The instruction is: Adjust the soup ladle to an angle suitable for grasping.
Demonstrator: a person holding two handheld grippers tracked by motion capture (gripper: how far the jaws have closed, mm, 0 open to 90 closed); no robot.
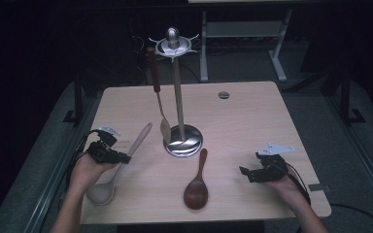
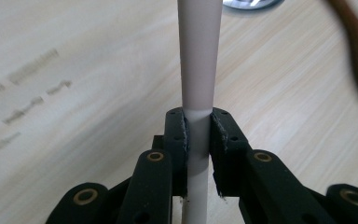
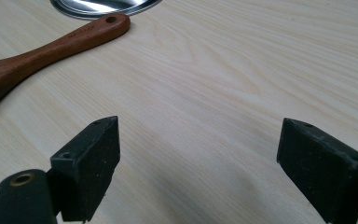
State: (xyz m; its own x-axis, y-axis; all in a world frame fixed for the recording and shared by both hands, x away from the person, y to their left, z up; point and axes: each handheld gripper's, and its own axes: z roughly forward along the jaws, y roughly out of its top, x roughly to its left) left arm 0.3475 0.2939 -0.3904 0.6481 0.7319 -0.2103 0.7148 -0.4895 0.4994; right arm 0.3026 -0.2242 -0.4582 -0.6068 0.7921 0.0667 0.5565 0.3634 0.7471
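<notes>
Pads of the left gripper [image 2: 198, 140] pinch the pale ladle [image 1: 118, 170] by its handle above the tabletop [image 1: 252, 121], right gripper [image 3: 198, 172] spread and idle, so next probably hanging it on the utensil stand [image 1: 177, 92].

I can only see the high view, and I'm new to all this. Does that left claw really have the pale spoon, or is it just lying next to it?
Observer: It has it. In the left gripper view the left gripper has both pads pressed on the pale spoon handle.
Operator: And the right claw, is anything in it?
Observer: No. In the right gripper view the right gripper stands wide open over bare table.
Operator: The brown spoon looks plain from up here. Any detail?
Observer: The brown spoon has a small hole at its handle end, which lies close to the stand's shiny base.
</notes>
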